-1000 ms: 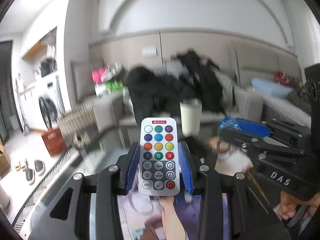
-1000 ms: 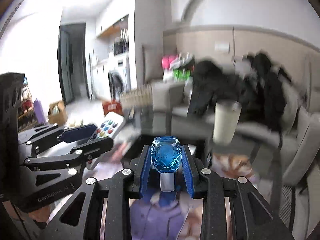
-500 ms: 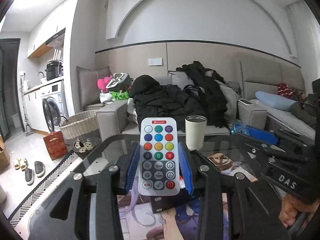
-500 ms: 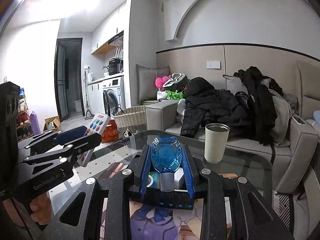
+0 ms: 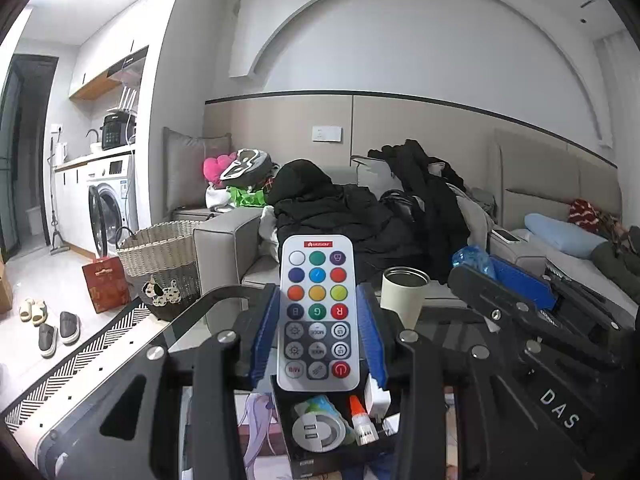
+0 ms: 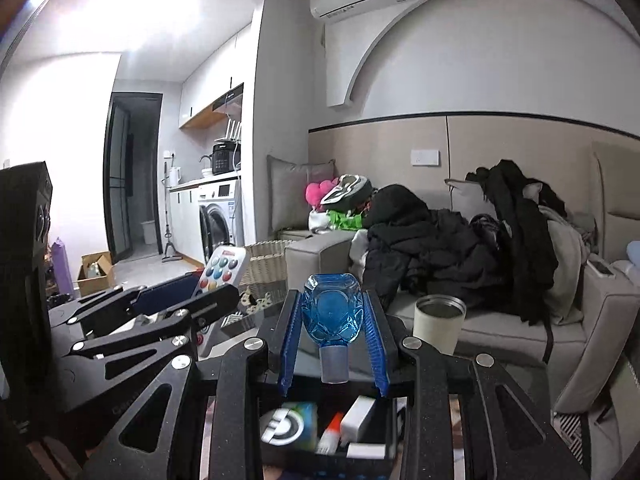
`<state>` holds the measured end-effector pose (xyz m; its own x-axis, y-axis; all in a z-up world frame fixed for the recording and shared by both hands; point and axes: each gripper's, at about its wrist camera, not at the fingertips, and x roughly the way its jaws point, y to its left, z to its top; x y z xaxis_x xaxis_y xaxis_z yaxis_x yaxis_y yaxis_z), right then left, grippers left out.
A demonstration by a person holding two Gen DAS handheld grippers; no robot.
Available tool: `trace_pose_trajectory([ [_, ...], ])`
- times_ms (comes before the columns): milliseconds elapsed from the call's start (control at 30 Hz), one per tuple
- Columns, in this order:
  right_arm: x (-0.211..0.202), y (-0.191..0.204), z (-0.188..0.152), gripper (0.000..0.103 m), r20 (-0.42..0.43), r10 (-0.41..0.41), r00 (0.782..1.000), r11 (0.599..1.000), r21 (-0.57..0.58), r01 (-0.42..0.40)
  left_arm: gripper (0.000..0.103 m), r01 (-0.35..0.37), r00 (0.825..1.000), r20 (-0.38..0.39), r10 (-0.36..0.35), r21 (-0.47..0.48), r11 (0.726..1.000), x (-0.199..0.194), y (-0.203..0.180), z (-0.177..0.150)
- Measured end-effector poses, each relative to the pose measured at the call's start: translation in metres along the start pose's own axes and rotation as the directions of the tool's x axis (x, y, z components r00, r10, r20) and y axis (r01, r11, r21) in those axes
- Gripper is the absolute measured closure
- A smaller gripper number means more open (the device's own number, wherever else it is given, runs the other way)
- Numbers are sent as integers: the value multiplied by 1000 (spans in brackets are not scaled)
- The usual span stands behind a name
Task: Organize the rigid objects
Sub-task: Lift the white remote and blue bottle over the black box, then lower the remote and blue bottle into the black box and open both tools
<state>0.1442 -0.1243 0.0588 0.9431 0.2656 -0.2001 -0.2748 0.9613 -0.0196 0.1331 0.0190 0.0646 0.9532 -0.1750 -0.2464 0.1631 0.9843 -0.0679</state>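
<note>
My left gripper is shut on a white remote with coloured buttons, held upright above a black box on the glass table. My right gripper is shut on a blue faceted glass bottle, held above the same black box. The box holds a round grey hub, a small glue tube and a white charger. The right gripper with its bottle shows at the right of the left wrist view; the left gripper with the remote shows at the left of the right wrist view.
A cream tumbler stands on the glass table beyond the box. A grey sofa piled with dark clothes lies behind. A wicker basket, a red bag and slippers sit on the floor at left.
Both grippers have tilted and come over the black box, which now shows beneath them. The blur has gone. Each still holds its object.
</note>
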Motion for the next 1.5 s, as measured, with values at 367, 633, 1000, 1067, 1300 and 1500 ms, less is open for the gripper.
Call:
trace_pose_trajectory([
  [367, 38, -12, -5, 73, -81, -31, 996, 1000, -5, 31, 65, -13, 992, -124, 12, -8, 1000, 37, 0, -11],
  [633, 65, -24, -20, 73, -215, -65, 974, 998, -6, 65, 65, -30, 960, -279, 24, -19, 999, 67, -2, -23],
  [1000, 103, -41, -54, 73, -442, -21, 897, 995, 78, 62, 65, -29, 880, -474, 17, -17, 999, 100, -5, -47],
  [1067, 109, -42, -61, 73, -475, -8, 880, 994, 90, 58, 65, -27, 859, -512, 14, -18, 999, 106, -4, -51],
  [1300, 126, -41, -82, 73, -570, 23, 822, 995, 91, 35, 65, -27, 796, -605, 21, 0, 1000, 120, -6, -69],
  [1500, 132, -37, -98, 73, -621, 39, 783, 995, 96, 27, 65, -25, 781, -624, 22, 4, 1000, 123, -5, -74],
])
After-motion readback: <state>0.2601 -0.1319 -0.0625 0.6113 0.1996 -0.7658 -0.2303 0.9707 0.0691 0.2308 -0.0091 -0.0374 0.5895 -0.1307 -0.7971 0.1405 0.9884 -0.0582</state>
